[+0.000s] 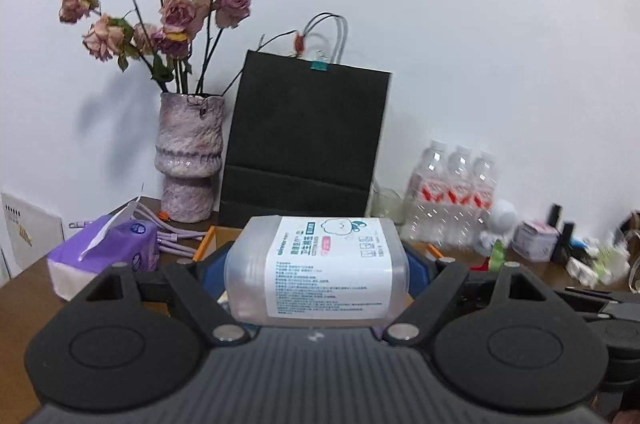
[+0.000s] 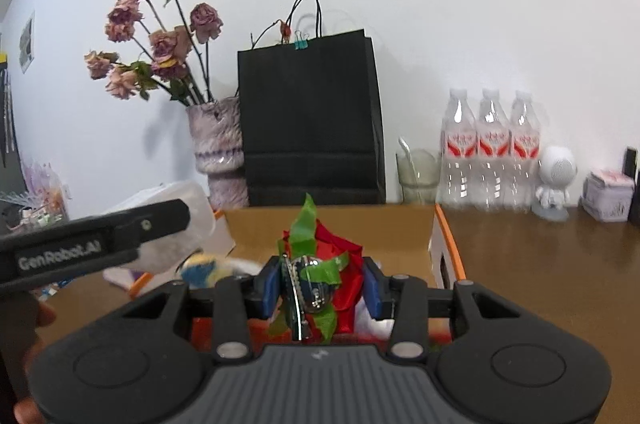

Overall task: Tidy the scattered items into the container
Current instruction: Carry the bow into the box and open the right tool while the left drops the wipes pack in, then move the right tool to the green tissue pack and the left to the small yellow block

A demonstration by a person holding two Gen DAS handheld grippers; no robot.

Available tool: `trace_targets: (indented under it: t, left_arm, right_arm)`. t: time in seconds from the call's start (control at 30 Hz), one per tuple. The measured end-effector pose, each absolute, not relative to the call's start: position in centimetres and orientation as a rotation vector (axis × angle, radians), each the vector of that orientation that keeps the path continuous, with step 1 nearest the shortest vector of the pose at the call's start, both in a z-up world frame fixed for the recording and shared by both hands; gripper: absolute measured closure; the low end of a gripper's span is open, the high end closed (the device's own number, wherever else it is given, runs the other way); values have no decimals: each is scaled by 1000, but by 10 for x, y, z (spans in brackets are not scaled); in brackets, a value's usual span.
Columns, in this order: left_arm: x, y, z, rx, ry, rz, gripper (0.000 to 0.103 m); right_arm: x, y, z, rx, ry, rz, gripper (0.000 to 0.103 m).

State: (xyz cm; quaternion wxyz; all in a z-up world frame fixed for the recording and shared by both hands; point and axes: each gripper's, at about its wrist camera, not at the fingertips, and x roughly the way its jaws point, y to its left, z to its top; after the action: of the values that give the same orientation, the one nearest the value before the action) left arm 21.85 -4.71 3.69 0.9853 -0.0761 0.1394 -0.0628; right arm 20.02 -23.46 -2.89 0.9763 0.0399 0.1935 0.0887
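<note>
My left gripper [image 1: 316,266] is shut on a clear plastic wipes tub [image 1: 320,270] with a white label, held sideways above the cardboard box [image 1: 224,236]. My right gripper [image 2: 320,290] is shut on a red-and-green ribbon ornament [image 2: 316,276] with a shiny bauble, held over the open cardboard box [image 2: 440,236] with orange-edged flaps. The left gripper's black body [image 2: 92,244] shows at the left of the right wrist view, with the tub [image 2: 180,208] behind it. A blue-and-yellow soft item [image 2: 204,270] lies in the box.
A black paper bag [image 2: 312,120] and a vase of dried roses [image 2: 218,152] stand behind the box by the wall. Three water bottles [image 2: 492,148], a glass [image 2: 418,174], a white figurine [image 2: 556,180] and a small tin [image 2: 608,196] stand right. A purple tissue pack [image 1: 104,252] lies left.
</note>
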Motion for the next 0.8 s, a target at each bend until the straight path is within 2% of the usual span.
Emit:
trace_targets:
  t: [0.13,0.3,0.57,0.6,0.63,0.67,0.7,0.77,0.8]
  left_arm:
    - [255,-48,25,-191,305,-79,20]
    - [287,-51,2,-139,358,-53,20]
    - [293,-57,-16,-80,379,-55,19]
    - [293,-57,-17,-80,372,-56,16]
    - [293,-56,-17,-85,367,-51,11]
    - [292,-55,-16,-97,361,-39,0]
    - [291,-52,-16,-114,351,-24,0]
    - [290,-46,-12,-139,336,-19,0]
    - [289,-44,-10,-144,329,-16,0]
  right_arm:
    - [236,-235,-28,120,381,143,61]
    - [277,-241,-48,122,459,120,61]
    - [292,-246,-70,125,511,100,60]
    - [293,-246,-72,118,512,96,59]
    - [294,-246,-73,115,511,90,56]
    - [294,-246,-73,114,513,89,44]
    - [295,-247,-74,121,516,93,33]
    - [295,-252,-74,142,512,53,0]
    - [295,-256,-74,154,506,45,0]
